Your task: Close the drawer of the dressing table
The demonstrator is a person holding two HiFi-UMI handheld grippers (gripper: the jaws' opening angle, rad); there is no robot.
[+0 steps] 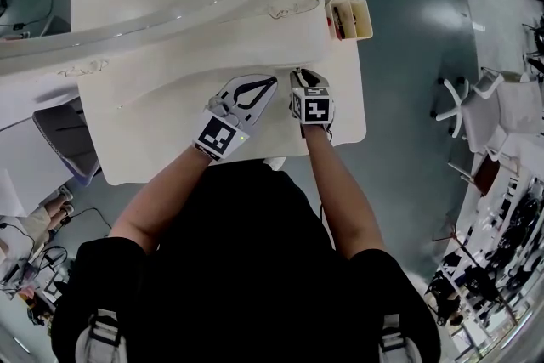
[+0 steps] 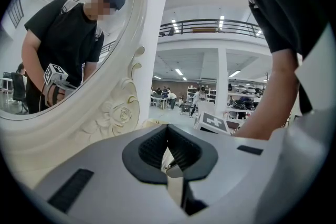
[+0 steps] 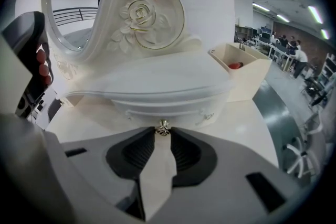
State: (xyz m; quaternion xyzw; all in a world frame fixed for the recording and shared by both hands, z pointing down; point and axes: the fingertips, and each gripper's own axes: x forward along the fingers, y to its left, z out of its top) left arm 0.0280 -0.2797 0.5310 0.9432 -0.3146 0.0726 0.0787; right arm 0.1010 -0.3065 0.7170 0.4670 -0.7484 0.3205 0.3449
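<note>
Holding the left gripper point(image 1: 272, 82) over the near half of the table point(image 1: 153, 149), a little left of the middle, we are carrying it with its jaws closed tip to tip and nothing between them. As far as we are judging, it is taking no part in the drawer work. Just to its right, the right gripper point(image 1: 299, 74) is pinching the small metal knob point(image 3: 164, 127) of the drawer point(image 3: 168, 114) between its jaw tips. The drawer is sitting in the front of the dressing table point(image 3: 152, 81), which is standing toward the far edge of the table under its oval mirror point(image 3: 79, 8). The drawer front is lying close under the curved top, so we are judging the closing to be at or near its end. Whether a last sliver is remaining open we are not able to tell, since no view is showing the drawer from the side. What is left, we are thinking, is seating it flush and letting go of the knob. We are finding no brand, label or readable word anywhere. The only print is the black-and-white square markers point(image 1: 315, 109) on the grippers' cubes. At the far right corner of the table, just beside the dressing table, a beige open box point(image 1: 362, 19) is holding something small and red that we are not able to name.
</note>
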